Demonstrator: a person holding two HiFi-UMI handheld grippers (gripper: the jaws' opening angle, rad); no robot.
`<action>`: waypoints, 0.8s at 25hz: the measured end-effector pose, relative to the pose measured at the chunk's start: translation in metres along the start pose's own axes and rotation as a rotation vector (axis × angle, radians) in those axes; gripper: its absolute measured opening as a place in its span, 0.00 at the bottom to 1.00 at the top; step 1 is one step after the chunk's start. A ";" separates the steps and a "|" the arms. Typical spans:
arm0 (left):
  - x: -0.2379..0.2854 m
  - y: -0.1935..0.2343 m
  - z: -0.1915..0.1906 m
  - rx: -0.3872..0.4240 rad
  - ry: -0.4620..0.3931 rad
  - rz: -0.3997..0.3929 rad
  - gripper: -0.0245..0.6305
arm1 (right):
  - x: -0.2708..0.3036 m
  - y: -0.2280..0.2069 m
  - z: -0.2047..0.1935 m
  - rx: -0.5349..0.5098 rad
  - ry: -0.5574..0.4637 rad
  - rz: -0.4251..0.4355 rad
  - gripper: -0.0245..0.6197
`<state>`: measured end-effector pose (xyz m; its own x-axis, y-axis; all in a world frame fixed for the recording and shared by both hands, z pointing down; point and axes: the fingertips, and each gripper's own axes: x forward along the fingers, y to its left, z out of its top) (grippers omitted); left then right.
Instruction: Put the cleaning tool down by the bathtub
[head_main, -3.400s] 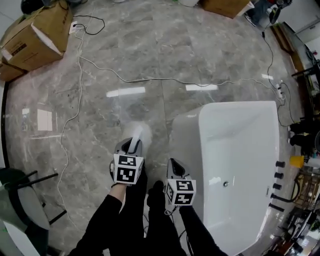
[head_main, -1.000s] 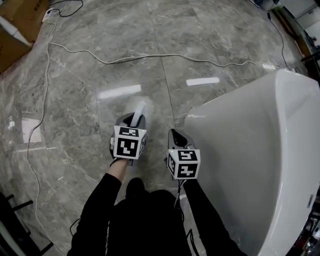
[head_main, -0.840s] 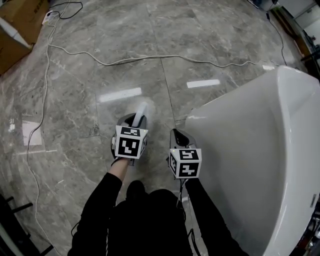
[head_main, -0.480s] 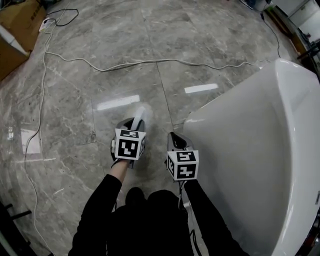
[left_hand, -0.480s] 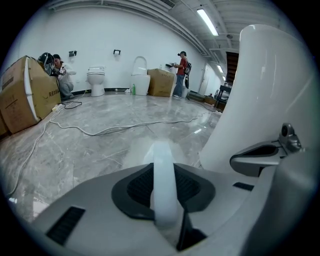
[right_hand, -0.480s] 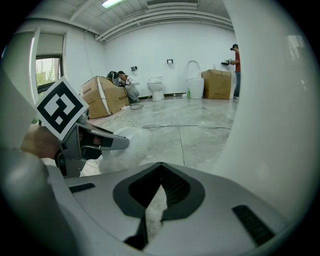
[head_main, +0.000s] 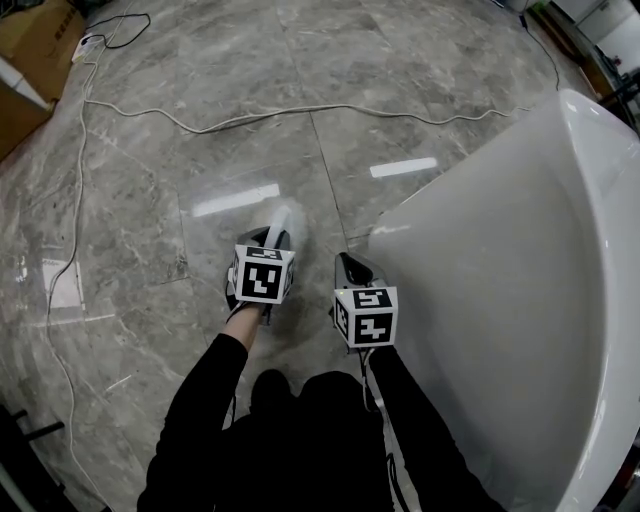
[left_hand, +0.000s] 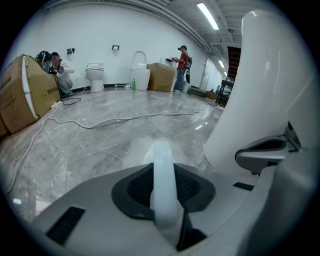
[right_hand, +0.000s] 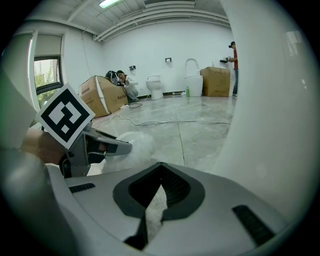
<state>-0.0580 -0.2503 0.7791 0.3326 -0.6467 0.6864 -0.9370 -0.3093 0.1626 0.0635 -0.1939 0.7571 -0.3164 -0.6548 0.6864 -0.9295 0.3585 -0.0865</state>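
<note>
**Head view: cleaning tool held low beside the bathtub, not yet set down**

From where I stand, the person is bent over the grey marble floor (head_main: 200, 130), with the white bathtub (head_main: 520, 250) close on their right. The left gripper (head_main: 272, 240) has its jaws clamped on the cleaning tool (head_main: 283, 222). The tool pokes out ahead of it, just off the bathtub's outer wall and low over the floor. Whether its tip touches the floor I can't tell.

The left gripper view makes the grip plain. A pale, translucent handle (left_hand: 163, 180) runs straight between the two pads, with a blurry soft head beyond it and the bathtub's wall bulging alongside.

The right gripper (head_main: 352, 268) hangs between the tool and the bathtub, right by the wall, with its jaws pressed together at the tips. The right gripper view shows only a pale wedge in the slot behind the tips, and I can't say what that is.

The tool looks light to me, with a stiff, smooth plastic handle and a fluffy head that would squash under any pinch. I'd take it by the handle, about mid-length, where the jaws have it now. The smooth plastic could swivel between the pads, and on that glossy floor by the bathtub it might skid once let go.
</note>
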 end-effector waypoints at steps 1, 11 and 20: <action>0.002 0.000 -0.002 0.001 0.007 0.002 0.19 | 0.001 0.000 -0.002 0.003 0.001 0.000 0.04; 0.026 0.005 -0.017 0.013 0.048 0.021 0.19 | 0.003 -0.002 -0.014 0.013 0.017 0.000 0.04; 0.042 0.008 -0.028 0.023 0.077 0.037 0.19 | 0.006 -0.009 -0.016 0.013 0.018 -0.008 0.04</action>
<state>-0.0542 -0.2604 0.8286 0.2874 -0.6025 0.7446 -0.9455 -0.3026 0.1201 0.0734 -0.1903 0.7732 -0.3054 -0.6453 0.7002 -0.9344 0.3446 -0.0900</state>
